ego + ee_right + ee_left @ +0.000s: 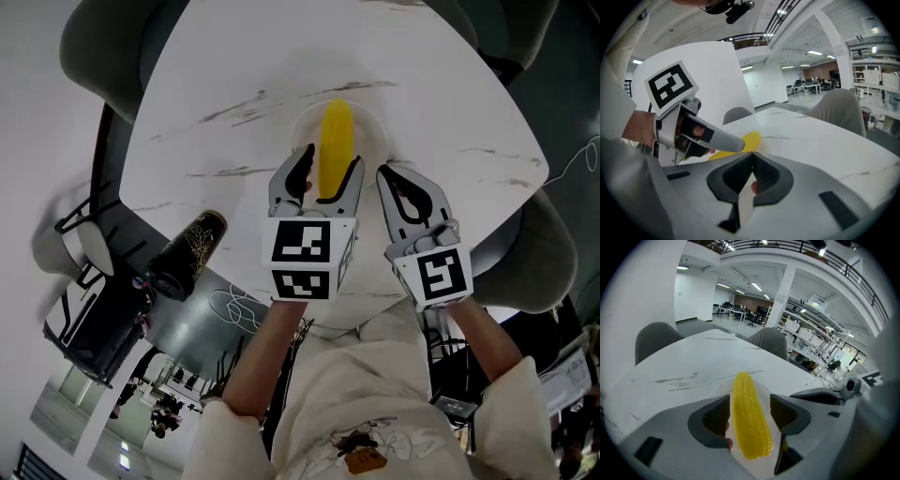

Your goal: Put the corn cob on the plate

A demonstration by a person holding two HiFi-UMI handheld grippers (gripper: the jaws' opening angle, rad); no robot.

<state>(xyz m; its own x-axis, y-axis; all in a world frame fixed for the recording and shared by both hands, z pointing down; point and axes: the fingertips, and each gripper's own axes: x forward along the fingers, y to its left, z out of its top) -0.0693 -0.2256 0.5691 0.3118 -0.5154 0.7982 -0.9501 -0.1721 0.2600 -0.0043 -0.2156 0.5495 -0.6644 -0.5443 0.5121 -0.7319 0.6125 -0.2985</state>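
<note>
The yellow corn cob (336, 148) lies lengthwise on a small white plate (372, 128) near the middle of the white table. My left gripper (328, 173) straddles the cob's near half, open, with a thin gap on each side. In the left gripper view the cob (749, 420) runs between the two dark pads (716, 417), and the plate (723, 389) shows faintly under it. My right gripper (401, 184) hovers just right of the plate, shut and empty. From the right gripper view (751, 165) the cob's tip (749, 140) shows behind the left gripper's jaw.
The white marble-look table (234, 112) has grey chairs (103, 47) round it. A dark cylinder with a gold pattern (187, 253) sits off the table's near-left edge. The person's arms and pale top fill the bottom of the head view.
</note>
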